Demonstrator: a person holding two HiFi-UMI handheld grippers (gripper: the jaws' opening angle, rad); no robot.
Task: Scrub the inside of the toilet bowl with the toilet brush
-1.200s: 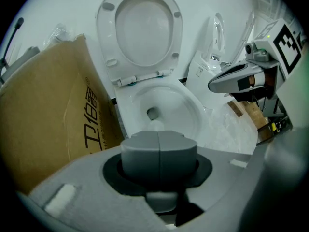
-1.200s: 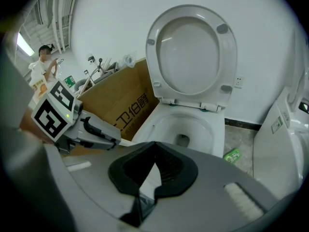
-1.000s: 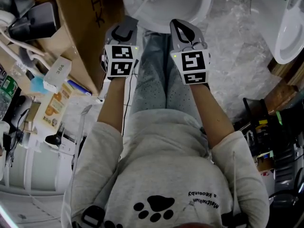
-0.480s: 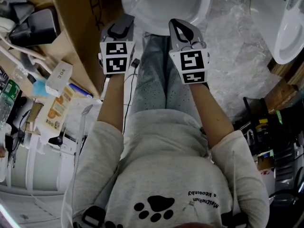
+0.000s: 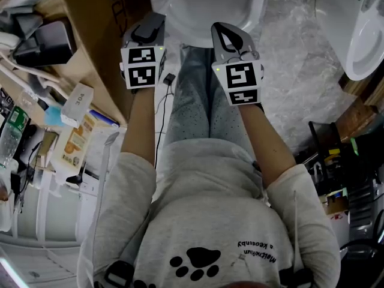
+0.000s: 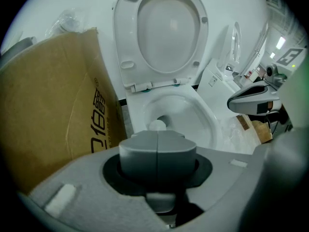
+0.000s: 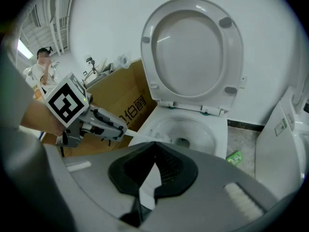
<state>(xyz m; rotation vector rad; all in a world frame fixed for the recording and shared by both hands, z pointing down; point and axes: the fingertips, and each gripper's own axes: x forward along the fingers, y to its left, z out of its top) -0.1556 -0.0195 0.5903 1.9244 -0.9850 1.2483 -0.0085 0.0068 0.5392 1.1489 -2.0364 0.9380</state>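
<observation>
While the left gripper point(image 5: 149, 24) clamps its handle, the brush point(image 7: 140, 135) runs lengthwise from those jaws, head down in the bowl point(image 7: 203, 129); the right gripper point(image 5: 225, 35) is closed, empty.

Toilet bowl point(image 5: 198, 32) cut off by head view's top edge; 2nd toilet point(image 5: 360, 41) cut off at right. Toilet brush point(image 6: 157, 125) handle hidden behind closed jaws of left gripper point(image 6: 158, 137) — only 1 white tip shows. Far person point(image 7: 42, 62) — tiny, face blurred.
</observation>
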